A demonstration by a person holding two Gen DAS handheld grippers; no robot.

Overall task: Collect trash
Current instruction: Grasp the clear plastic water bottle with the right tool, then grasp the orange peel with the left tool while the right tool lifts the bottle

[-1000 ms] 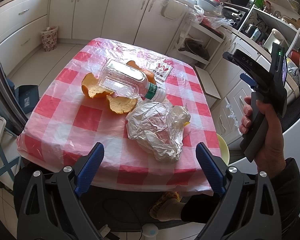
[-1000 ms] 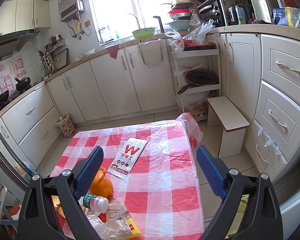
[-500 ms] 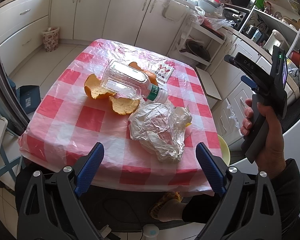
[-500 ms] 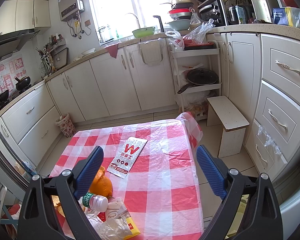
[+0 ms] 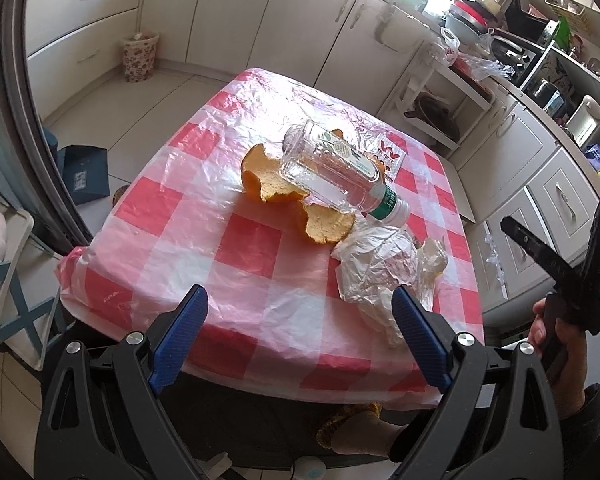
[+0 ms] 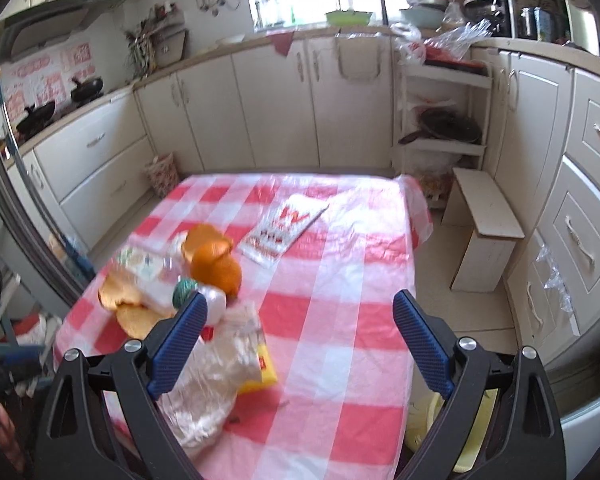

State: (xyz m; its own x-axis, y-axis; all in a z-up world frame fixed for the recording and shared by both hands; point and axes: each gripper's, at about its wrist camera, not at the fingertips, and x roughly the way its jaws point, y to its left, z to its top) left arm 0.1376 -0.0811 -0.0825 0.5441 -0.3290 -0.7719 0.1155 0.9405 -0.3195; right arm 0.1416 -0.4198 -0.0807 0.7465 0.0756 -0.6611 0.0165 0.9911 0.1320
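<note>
Trash [image 5: 332, 196] beyond left gripper [image 5: 300, 340], spread wide

A clear empty bottle [image 5: 332, 172] is lying on its side across the orange peels [image 5: 276, 184], its white cap [image 5: 398, 212] pointing at a crumpled clear bag [image 5: 380, 276] that is sitting near the bench's edge. A flat red-and-white wrapper [image 5: 390, 154] is lying just beyond the bottle.
</note>
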